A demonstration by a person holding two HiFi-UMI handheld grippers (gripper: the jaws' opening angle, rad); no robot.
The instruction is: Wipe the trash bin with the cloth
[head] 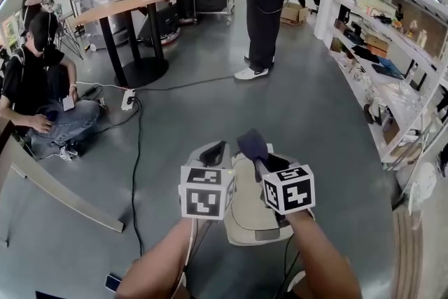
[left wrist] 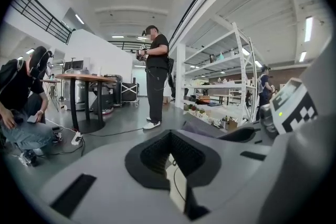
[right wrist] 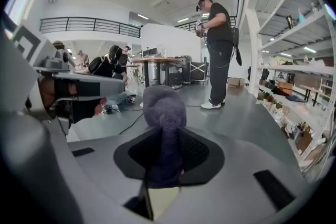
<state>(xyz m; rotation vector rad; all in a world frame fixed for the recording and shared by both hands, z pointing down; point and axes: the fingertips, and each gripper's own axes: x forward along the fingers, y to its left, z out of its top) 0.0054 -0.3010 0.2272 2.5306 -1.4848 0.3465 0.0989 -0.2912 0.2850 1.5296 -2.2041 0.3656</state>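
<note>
Head view, looking steeply down: we see two forearms holding the left gripper (head: 214,149) and the right gripper (head: 273,166) side by side over the trash bin (head: 248,217), which stands on the grey floor (head: 210,101) directly below them. Only the bin's cream-coloured top shows between and beneath the two marker cubes.

Right gripper view: the jaws are clamped on the cloth (right wrist: 164,113), a dark purple fabric that runs up between the black pads and bulges in a rounded wad beyond the fingertips. In the head view we find the same wad (head: 252,145) projecting forward from the right gripper, above the far part of the bin top. We cannot tell whether it touches the bin.

Left gripper view: the jaws meet at their tips and carry nothing. A narrow wedge of the cream bin surface (left wrist: 177,186) shows through the gap nearer the camera.

Surroundings: a standing person (head: 266,3) in dark clothes and white shoes is well beyond the bin. A seated person (head: 42,101) is on the floor at far left, near a round table (head: 126,3). A black cable (head: 136,150) trails across the floor, and a white shelf rack (head: 392,45) lines the right side.
</note>
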